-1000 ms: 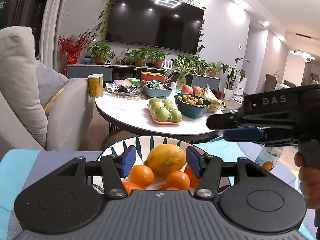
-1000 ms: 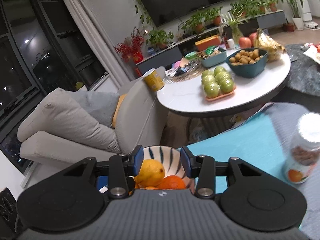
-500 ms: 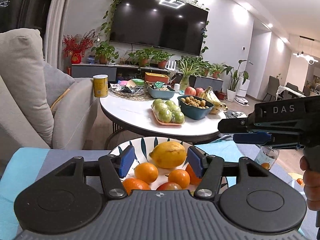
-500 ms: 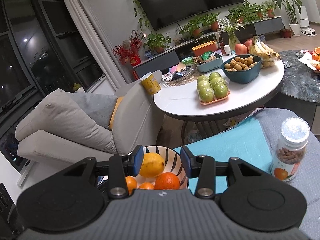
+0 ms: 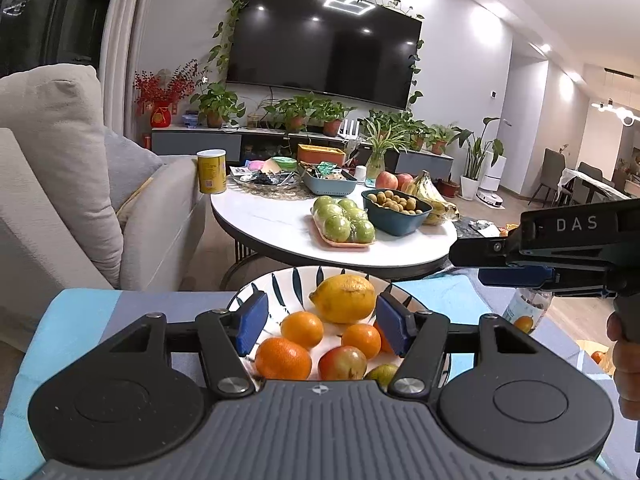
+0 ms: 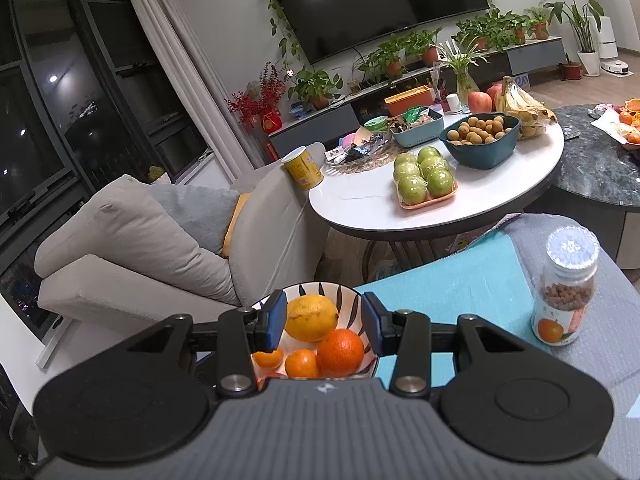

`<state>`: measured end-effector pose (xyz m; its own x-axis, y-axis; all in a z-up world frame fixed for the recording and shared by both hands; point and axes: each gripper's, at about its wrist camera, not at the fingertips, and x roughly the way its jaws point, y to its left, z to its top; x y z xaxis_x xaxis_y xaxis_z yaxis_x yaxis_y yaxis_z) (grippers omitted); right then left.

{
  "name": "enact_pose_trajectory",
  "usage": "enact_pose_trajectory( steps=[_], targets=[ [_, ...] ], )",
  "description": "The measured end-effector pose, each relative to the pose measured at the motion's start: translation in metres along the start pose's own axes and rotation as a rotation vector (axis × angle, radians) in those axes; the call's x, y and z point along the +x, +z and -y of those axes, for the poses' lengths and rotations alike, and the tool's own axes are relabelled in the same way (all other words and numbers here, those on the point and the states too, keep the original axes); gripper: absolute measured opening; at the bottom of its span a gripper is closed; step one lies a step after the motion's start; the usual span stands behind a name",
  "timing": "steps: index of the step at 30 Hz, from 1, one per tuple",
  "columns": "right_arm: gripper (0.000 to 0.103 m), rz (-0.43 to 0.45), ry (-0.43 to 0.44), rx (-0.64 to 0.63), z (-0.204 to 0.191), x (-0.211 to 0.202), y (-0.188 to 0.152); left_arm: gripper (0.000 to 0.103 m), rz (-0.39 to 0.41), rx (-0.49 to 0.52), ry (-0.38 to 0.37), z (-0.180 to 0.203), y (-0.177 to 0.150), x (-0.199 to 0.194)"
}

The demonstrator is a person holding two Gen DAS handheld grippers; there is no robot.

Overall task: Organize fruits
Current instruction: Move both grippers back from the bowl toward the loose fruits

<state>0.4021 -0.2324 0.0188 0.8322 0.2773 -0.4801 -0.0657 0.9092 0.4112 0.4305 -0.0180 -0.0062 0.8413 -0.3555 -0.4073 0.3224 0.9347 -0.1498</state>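
My left gripper (image 5: 318,322) is matte black, with a ribbed grey deck bearing a small compass-like emblem, flanked by two round housings with shallow circular recesses. Silver screws pin the angular black linkage arms, and the fingers end in blue pads (image 5: 251,322). My right gripper (image 6: 324,322) is built the same (seen side-on from the left camera, its body carries white letters "DAS").
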Motion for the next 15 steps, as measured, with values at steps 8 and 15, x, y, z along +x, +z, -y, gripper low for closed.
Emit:
enact_pose_trajectory(
  steps=[8, 15],
  targets=[
    [0.053, -0.02, -0.016, 0.007, 0.002, -0.007, -0.015, 0.057, 0.002, -0.03, 0.026, -0.006, -0.008, -0.02],
    [0.053, -0.051, -0.027, 0.001, 0.004, -0.011, -0.033, 0.058, -0.01, -0.021, 0.028, -0.007, -0.019, -0.038]
  ],
)
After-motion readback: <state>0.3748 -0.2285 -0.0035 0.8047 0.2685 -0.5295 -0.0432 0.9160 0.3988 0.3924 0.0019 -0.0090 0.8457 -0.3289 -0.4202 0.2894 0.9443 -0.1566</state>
